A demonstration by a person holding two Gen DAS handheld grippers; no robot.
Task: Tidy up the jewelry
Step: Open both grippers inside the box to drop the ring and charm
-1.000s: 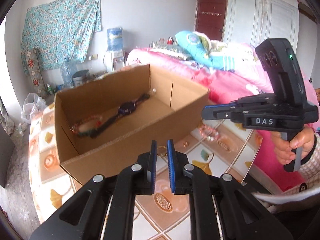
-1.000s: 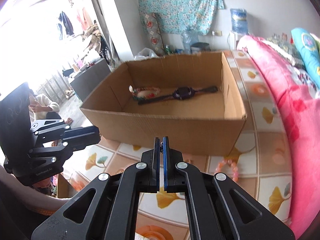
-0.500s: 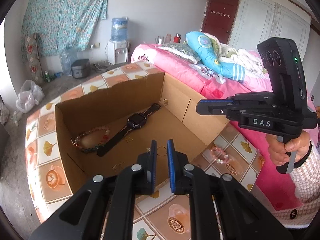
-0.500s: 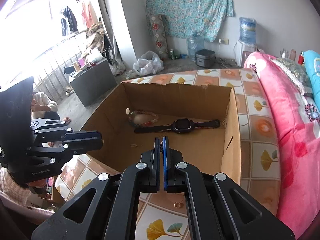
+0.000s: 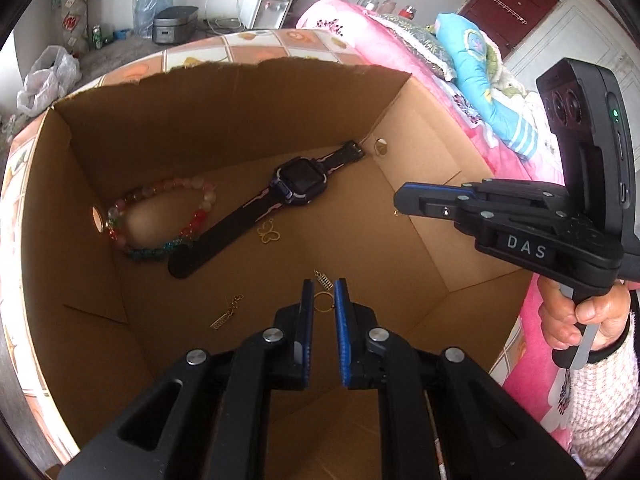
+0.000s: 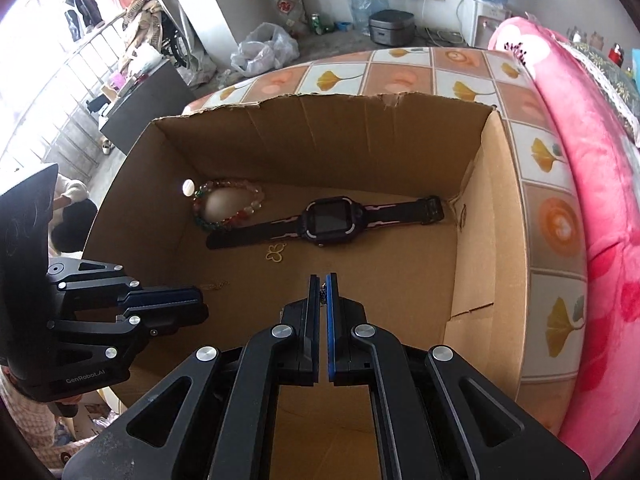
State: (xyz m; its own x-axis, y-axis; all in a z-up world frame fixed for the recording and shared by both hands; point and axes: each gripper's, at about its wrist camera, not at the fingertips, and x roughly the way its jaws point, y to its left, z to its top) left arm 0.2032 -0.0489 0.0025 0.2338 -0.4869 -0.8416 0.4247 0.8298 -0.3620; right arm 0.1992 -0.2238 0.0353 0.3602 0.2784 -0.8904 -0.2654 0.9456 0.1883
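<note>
Jaws of the left gripper stand narrow, pinching a small gold ring between their blue pads; both point steeply down into the cardboard box. Jaws of the right gripper are all but closed, and something small and dark shows in the slit between them, too small to name with certainty.

Ahead of the left jaws, on the box floor, lie a black watch and, beyond it to the left, a beaded bracelet. A butterfly charm sits between the watch strap and the jaws, a little pendant lies just past the tips, and a chain earring lies to their left. The right gripper reaches in from the right side of that view.

Judging by this, the step in hand is delivery: both hands are carrying small pieces over the box to drop them among the jewelry already gathered. The next move calls for lowering a touch and easing the jaws apart so the ring falls onto bare cardboard rather than bouncing off the watch or rolling out of sight under a flap.
</note>
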